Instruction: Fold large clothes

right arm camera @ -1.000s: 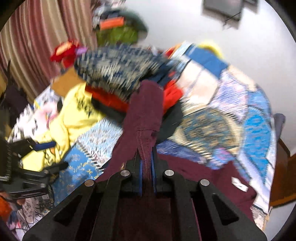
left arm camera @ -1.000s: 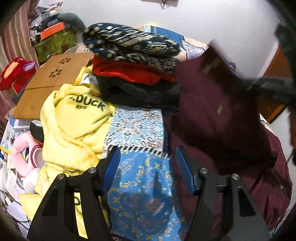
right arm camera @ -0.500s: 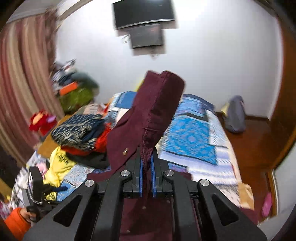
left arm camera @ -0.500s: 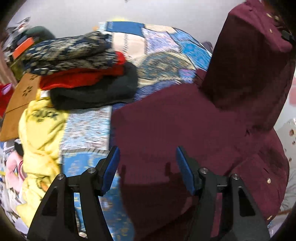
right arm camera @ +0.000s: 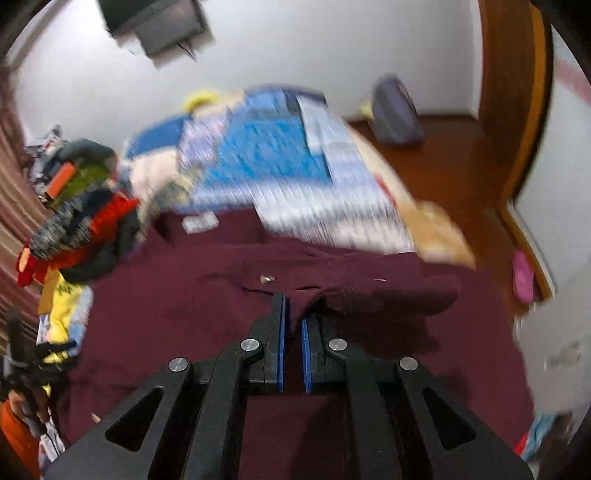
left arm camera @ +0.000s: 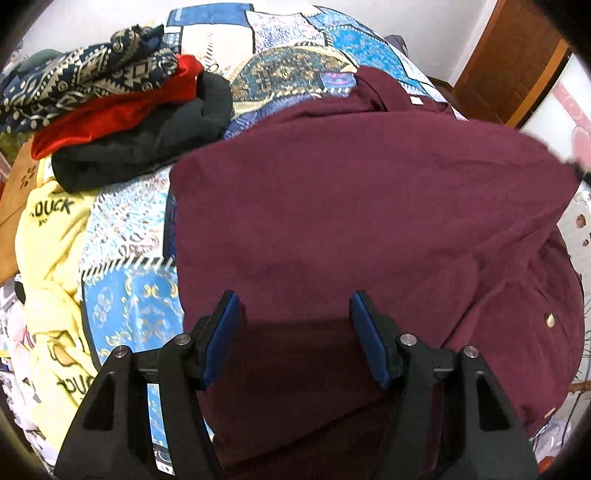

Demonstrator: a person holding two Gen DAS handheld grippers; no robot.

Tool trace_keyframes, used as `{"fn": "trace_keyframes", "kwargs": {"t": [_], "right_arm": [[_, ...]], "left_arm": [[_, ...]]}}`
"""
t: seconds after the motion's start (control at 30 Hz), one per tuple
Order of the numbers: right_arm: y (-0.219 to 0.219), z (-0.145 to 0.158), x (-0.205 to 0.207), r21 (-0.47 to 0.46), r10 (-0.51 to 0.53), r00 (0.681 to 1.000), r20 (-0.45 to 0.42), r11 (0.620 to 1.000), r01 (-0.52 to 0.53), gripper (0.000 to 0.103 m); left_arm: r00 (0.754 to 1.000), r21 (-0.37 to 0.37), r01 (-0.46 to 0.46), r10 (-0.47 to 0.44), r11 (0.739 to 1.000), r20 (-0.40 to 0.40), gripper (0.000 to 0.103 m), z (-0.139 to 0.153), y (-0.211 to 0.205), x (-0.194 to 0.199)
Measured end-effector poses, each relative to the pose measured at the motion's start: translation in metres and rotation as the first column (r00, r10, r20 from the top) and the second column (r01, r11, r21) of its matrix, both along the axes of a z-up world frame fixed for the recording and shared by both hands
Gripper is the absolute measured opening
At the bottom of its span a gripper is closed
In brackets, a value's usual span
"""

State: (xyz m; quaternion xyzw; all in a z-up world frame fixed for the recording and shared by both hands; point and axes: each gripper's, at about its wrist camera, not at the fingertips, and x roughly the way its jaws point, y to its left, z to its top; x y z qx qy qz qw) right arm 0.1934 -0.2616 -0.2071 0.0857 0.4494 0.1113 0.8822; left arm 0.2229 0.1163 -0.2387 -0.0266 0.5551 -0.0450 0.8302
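Observation:
A large maroon shirt (left arm camera: pixel 351 206) with snap buttons lies spread across the patterned bedspread (left arm camera: pixel 125 236), one part folded over the rest. My left gripper (left arm camera: pixel 293 306) hovers over its near part, jaws apart and holding nothing. In the right wrist view my right gripper (right arm camera: pixel 292 312) is shut on a fold of the same maroon shirt (right arm camera: pixel 184 306), which bunches up just past the fingertips. The left gripper (right arm camera: pixel 26 365) and an orange sleeve (right arm camera: pixel 14 432) show at the far left edge of that view.
A pile of folded clothes (left arm camera: pixel 122 110), navy-patterned, red and black, sits on the bed at the upper left. A yellow robe (left arm camera: pixel 48 236) lies beside it. A wooden door frame (right arm camera: pixel 517 110), a grey bag (right arm camera: pixel 395 110) on the floor and a wall television (right arm camera: pixel 159 22) stand beyond the bed.
The right gripper swung the raised shirt part over and down, so it now lies across the shirt's body. The left gripper moved from over the bedspread onto the shirt.

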Motion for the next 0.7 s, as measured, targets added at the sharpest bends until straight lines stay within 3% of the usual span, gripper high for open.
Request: {"fn": "trace_keyframes", "kwargs": {"t": [0.13, 0.27, 0.53, 0.7], "right_arm": [[-0.016, -0.044, -0.002, 0.049, -0.002, 0.99, -0.143, 0.999, 0.009, 0.007], [-0.025, -0.058, -0.006, 0.054, 0.014, 0.979, -0.204, 0.999, -0.003, 0.012], [-0.05, -0.06, -0.009, 0.126, 0.038, 0.964, -0.264, 0.992, -0.004, 0.018], [-0.057, -0.048, -0.008, 0.148, 0.034, 0.963, -0.266, 0.989, 0.006, 0.019]], "left_arm": [[1.0, -0.004, -0.004, 0.004, 1.0, -0.004, 0.065, -0.003, 0.0, -0.006], [1.0, 0.005, 0.012, -0.012, 1.0, -0.009, 0.065, -0.003, -0.002, -0.011], [0.998, 0.076, 0.046, -0.048, 0.996, 0.029, 0.065, 0.012, -0.005, -0.02], [0.993, 0.089, 0.009, -0.019, 0.996, 0.113, 0.065, 0.046, 0.001, -0.007]]}}
